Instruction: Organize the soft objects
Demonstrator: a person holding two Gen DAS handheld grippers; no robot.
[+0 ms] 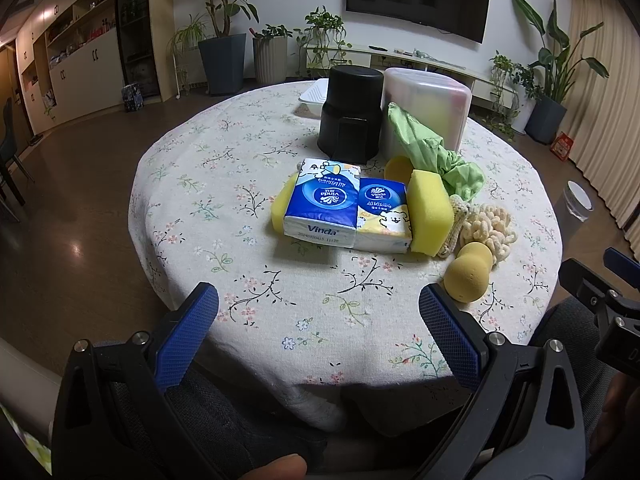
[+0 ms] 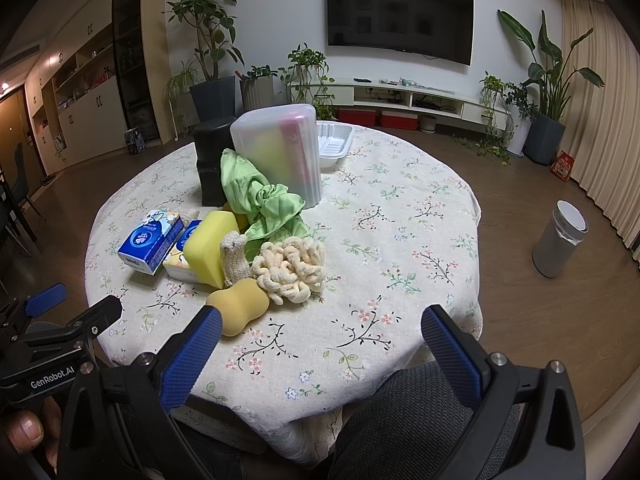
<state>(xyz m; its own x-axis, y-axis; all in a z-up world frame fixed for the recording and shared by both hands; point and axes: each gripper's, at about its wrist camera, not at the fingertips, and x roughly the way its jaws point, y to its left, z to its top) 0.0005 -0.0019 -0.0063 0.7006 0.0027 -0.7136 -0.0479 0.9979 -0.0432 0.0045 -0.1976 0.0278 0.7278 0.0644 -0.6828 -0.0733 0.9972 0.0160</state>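
Both jaws spread, nothing held: left hand-held gripper [image 1: 318, 304], right hand-held gripper [image 2: 322, 328]. Peanut-shaped sponge [image 2: 239, 308] sits nearest the surface [image 2: 400, 240] front edge; judgement: pinch its narrow waist, squeeze lightly.

Living room with white walls and brown wood floor [image 2: 520, 312]. A dark television [image 2: 399, 17] is mounted above a low white media console [image 2: 416, 98]. Potted plants [image 2: 210, 40] line the wall. Beige curtains [image 2: 592, 92] hang right; built-in cabinets [image 2: 76, 92] stand left. A grey bin [image 2: 560, 240] stands on the floor.
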